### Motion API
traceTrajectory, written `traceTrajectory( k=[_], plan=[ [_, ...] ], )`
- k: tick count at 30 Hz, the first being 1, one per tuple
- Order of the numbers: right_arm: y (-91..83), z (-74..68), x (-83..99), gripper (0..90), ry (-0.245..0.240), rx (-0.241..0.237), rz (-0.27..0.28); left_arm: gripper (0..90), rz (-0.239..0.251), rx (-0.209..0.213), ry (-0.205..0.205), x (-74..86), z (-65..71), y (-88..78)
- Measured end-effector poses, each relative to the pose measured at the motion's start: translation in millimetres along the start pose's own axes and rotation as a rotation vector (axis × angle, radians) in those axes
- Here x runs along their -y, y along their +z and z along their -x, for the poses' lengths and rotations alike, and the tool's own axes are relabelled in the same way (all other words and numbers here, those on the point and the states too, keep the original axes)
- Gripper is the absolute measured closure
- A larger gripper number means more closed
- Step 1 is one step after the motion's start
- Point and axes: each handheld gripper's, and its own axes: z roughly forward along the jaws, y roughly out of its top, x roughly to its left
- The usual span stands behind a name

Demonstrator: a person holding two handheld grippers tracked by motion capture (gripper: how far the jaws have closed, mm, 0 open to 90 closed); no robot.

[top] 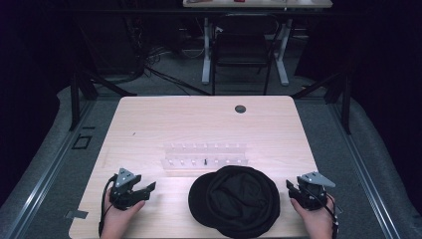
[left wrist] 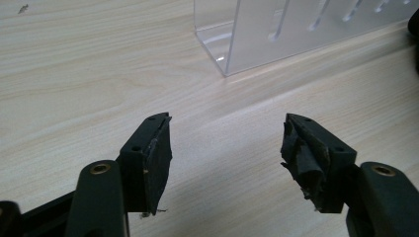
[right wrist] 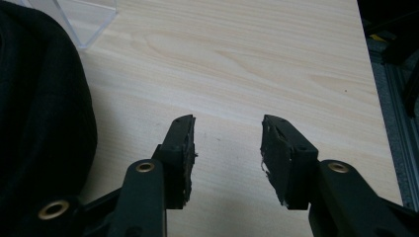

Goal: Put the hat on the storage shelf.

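On a pale wooden table (top: 149, 124), near the front edge at centre: black cap (top: 234, 200), lying flat, dark and rounded. Just behind it, apart from it: clear acrylic rack (top: 205, 155) with a row of slots, one small dark piece standing in it. Left of the cap, well apart: left gripper (top: 147, 190) held in a hand (top: 119, 216), jaws spread wide with bare wood between them, grasping nothing, worn padding visible in the left gripper view. Right of the cap, near its edge: right gripper (top: 292, 188) held in the other hand (top: 318, 219), jaws likewise parted and empty. Beyond the table: black folding chair (top: 244, 47) on grey floor.
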Motion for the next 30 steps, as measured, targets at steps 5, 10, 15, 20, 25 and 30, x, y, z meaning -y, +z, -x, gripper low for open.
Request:
traceTrajectory(
  k=[5,10,15,20,25,30],
  plan=[
    [-4.5,1.1,-1.0,57.9,0.013,0.005,-0.016,38.0,0.008,-0.009,0.009,0.1,-0.8,-2.0],
    [-11.1,1.7,-2.1,62.2,0.040,-0.021,0.020,37.9,0.016,-0.016,0.030,-0.7,1.3,-3.1],
    [-20.5,-1.7,-5.1,64.5,0.015,-0.038,0.090,39.7,0.006,-0.013,0.016,-1.4,3.9,-5.2],
    [-29.9,-9.4,-9.2,60.7,0.001,-0.060,0.126,43.7,0.027,-0.024,0.022,-1.0,5.7,-9.3],
    [-34.9,-14.1,-11.7,57.7,-0.001,-0.083,0.151,52.2,0.023,-0.010,0.041,-0.8,9.6,-9.5],
    [-39.8,-19.1,-14.8,59.8,0.007,-0.104,0.145,58.1,0.015,-0.005,0.054,-2.2,14.8,-9.3]
  ],
)
